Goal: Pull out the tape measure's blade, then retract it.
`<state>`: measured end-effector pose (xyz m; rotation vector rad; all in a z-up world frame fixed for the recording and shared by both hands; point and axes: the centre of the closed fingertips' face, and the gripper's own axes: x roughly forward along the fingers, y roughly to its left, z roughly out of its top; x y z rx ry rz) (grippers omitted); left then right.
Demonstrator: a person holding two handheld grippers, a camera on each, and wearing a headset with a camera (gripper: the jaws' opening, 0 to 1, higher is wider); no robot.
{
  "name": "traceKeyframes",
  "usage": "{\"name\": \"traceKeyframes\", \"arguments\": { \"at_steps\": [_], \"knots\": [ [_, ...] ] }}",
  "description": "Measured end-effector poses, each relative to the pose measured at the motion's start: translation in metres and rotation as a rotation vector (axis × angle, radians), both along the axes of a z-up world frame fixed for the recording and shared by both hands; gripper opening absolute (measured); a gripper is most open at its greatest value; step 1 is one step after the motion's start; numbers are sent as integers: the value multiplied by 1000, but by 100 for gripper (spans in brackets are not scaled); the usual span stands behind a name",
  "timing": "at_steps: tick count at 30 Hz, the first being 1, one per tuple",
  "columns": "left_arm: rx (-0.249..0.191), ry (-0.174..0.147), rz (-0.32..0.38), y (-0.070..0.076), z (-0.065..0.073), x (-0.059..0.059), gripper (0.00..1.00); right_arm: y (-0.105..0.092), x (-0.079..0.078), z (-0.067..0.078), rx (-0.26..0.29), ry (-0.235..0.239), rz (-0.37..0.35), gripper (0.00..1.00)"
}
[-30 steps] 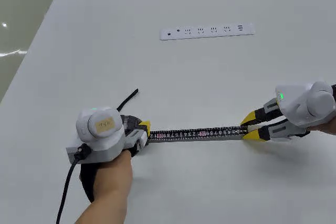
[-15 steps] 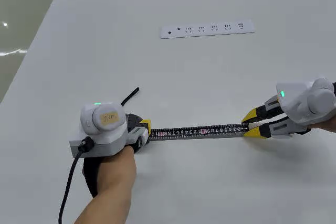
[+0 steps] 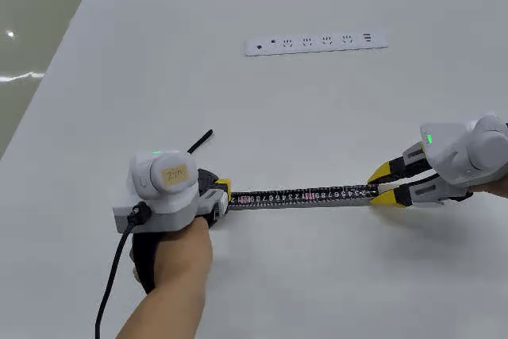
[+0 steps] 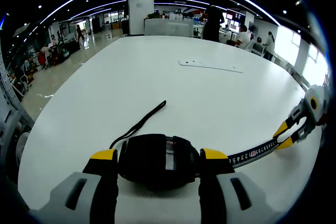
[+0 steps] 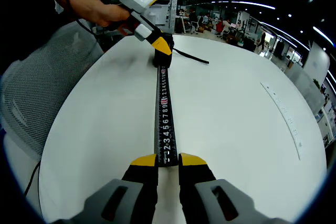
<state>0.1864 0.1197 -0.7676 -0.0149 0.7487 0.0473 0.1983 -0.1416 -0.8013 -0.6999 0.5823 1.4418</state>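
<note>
Head view: left gripper (image 3: 221,197) holds case (image 3: 207,181), right gripper (image 3: 386,187) holds blade (image 3: 302,194)

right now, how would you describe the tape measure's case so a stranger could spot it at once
On the white table, follow the dark numbered blade from the right claw back to the left claw. The case is the rounded black lump clamped between that claw's yellow tips, the only thing with a thin black strap trailing from it.
</note>
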Motion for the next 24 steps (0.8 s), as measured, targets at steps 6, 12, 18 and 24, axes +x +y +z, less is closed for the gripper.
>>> {"name": "traceKeyframes", "arguments": {
  "at_steps": [6,12,18,24],
  "knots": [
    [0,-2,1,1,-1,1,58,0,1,1,3,-1,-1,14],
    [-5,2,6,1,-2,1,58,2,1,1,5,0,-2,14],
    [-1,2,6,1,-2,1,58,2,2,0,4,1,0,14],
    [-3,2,8,1,-1,1,58,5,1,1,5,0,2,14]
  ]
}}
